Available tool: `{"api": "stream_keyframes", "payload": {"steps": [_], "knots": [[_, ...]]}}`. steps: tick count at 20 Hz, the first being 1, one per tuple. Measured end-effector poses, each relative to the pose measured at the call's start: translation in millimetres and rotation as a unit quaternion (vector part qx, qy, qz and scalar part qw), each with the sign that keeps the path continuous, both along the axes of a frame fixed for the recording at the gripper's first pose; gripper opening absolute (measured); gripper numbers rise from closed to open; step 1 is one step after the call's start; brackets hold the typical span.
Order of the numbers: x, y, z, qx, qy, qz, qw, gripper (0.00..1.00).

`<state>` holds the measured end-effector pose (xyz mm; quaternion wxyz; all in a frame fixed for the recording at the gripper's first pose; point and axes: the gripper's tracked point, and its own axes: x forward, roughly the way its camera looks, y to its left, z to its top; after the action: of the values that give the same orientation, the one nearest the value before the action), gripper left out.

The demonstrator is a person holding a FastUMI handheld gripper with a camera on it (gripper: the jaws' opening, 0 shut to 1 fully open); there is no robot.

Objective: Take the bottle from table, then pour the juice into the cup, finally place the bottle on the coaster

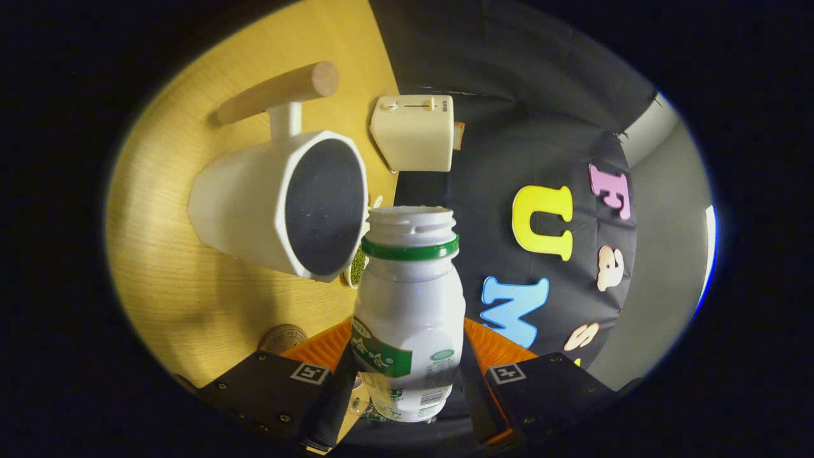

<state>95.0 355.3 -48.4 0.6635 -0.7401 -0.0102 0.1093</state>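
With the gripper (pixel 407 381) clamped on the bottle (pixel 407 305), hold its open mouth over the cup (pixel 280 203) near the desk (pixel 165 267) edge; tip gradually.

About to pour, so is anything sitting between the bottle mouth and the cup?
Nothing visible. The gripper is shut on the bottle, whose open mouth sits right beside the cup rim; the toaster stands beyond.

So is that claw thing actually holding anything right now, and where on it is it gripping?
Yes. The gripper is shut on the white bottle, one finger on each side of its lower body around the label. The open neck with the green ring sticks out beyond the fingers.
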Motion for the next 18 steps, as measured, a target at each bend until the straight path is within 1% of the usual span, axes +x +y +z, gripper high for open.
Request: {"api": "stream_keyframes", "payload": {"steps": [2, 4, 5, 8, 12, 13, 16, 18], "knots": [[1.0, -3.3, 4.4, 0.048, 0.004, -0.007, 0.999, 0.76], [2.4, -5.4, 1.4, 0.109, 0.023, -0.012, 0.994, 0.76], [2.2, -6.7, 1.4, 0.145, 0.035, -0.017, 0.989, 0.76], [3.0, -15.3, 2.3, 0.243, 0.067, -0.032, 0.967, 0.76], [3.4, -32.4, 2.9, 0.348, 0.093, -0.051, 0.931, 0.76], [4.5, -37.3, 2.6, 0.376, 0.098, -0.055, 0.92, 0.76], [5.0, -43.7, -1.1, 0.459, 0.136, -0.063, 0.876, 0.77], [5.9, -48.9, -8.5, 0.501, 0.162, -0.076, 0.847, 0.76]]}}
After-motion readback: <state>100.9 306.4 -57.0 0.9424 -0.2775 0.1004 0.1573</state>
